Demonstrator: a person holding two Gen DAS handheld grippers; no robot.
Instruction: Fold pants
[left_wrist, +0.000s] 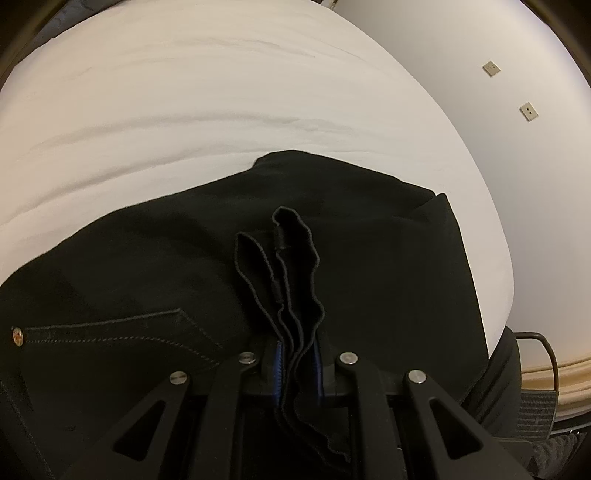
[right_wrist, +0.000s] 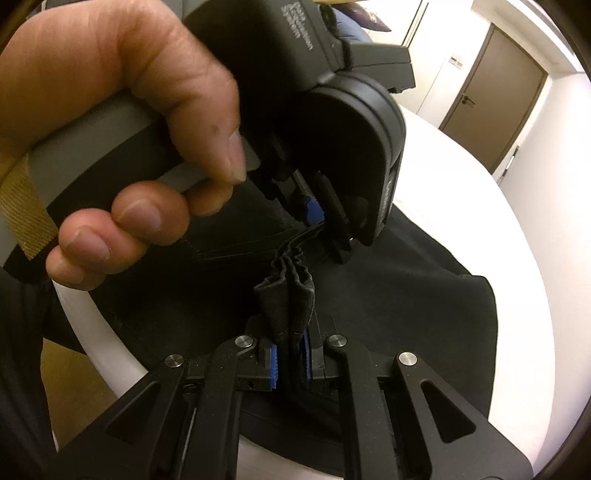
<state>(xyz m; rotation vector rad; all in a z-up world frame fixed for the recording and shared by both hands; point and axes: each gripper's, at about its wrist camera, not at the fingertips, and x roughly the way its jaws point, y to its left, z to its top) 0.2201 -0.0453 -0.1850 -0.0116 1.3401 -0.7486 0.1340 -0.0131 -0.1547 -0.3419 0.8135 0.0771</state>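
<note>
The left wrist camera sits just behind the left gripper (left_wrist: 297, 363) and looks steeply down, very near the black pants (left_wrist: 369, 266) on the white bed (left_wrist: 184, 92), with a wall (left_wrist: 517, 74) behind. The right wrist camera sits behind the right gripper (right_wrist: 290, 360), also tilted down and close, facing a door (right_wrist: 491, 92). Both views share the pants and the bed; the right view also sees the left gripper with the hand (right_wrist: 122, 122) holding it.

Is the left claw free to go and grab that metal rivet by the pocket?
Probably not yet. The left claw is shut on a bunched edge of the pants; the rivet lies uncovered off to the side, but the claw would have to let go first.
</note>
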